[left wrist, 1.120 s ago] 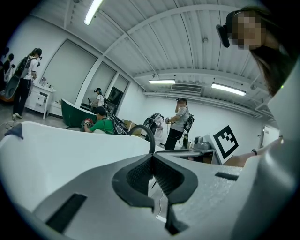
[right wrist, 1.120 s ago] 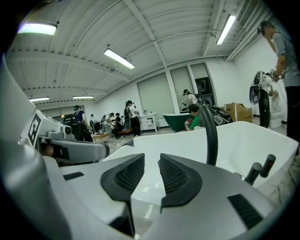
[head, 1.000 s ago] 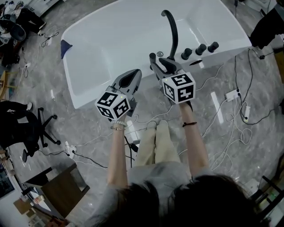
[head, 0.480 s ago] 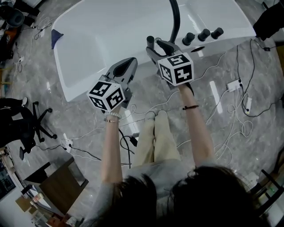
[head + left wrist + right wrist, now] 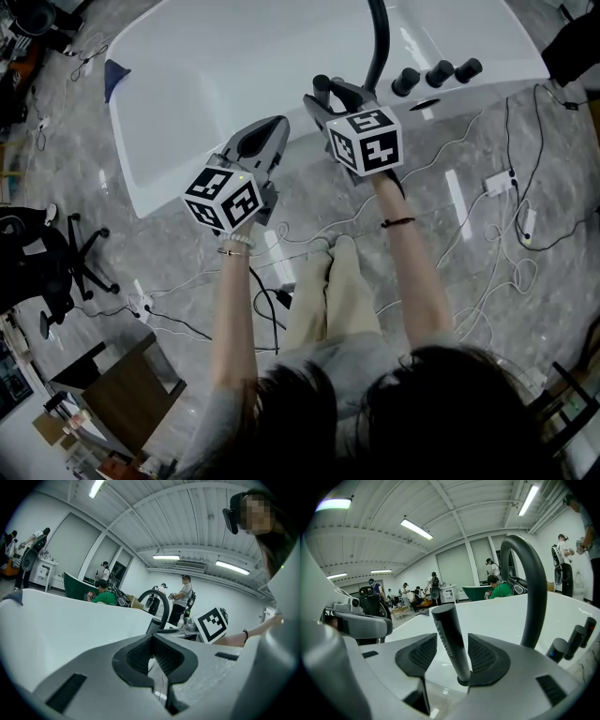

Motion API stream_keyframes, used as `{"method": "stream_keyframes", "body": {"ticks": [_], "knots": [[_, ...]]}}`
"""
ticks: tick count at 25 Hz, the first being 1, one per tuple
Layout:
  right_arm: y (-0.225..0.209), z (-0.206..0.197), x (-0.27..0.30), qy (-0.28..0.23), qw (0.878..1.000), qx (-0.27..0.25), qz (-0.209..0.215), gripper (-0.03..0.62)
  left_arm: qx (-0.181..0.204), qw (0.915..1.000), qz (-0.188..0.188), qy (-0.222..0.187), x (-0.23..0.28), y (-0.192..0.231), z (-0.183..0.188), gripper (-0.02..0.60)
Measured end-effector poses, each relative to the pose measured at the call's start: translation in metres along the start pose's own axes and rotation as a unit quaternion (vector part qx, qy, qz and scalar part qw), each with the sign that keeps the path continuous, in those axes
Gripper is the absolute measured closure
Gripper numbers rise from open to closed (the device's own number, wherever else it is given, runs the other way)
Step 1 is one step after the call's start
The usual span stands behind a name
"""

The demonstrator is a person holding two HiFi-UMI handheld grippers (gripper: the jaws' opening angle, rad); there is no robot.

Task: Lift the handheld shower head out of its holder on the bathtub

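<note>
The white bathtub (image 5: 234, 56) sits on a grey marbled floor (image 5: 150, 244), with cables (image 5: 509, 141) beside it. At its rim the right gripper (image 5: 330, 94), jaws just opening, flanks the shower head (image 5: 449, 639) without touching it. The left gripper (image 5: 151, 641) is pressed together and empty.

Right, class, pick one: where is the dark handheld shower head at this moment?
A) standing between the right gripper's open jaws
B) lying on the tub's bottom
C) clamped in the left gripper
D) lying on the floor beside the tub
A: the right gripper view shows the shower head upright between the pads of the right gripper, whose jaws have just been opening and are not pressing on it.
</note>
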State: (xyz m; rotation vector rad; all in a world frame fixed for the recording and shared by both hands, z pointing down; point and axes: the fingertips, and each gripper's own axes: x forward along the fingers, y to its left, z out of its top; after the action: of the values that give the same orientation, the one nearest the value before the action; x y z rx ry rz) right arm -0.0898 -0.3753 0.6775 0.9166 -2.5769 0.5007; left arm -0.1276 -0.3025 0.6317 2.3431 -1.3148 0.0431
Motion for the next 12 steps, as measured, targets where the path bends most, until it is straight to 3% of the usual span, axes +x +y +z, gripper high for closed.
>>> {"method": "stream_keyframes", "body": {"ticks": [12], "knots": [[-0.005, -0.002, 0.014, 0.013, 0.999, -0.029, -0.018, 0.447, -0.007, 0.9999, 0.007, -0.001, 0.006, 0.011, -0.003, 0.575]]}}
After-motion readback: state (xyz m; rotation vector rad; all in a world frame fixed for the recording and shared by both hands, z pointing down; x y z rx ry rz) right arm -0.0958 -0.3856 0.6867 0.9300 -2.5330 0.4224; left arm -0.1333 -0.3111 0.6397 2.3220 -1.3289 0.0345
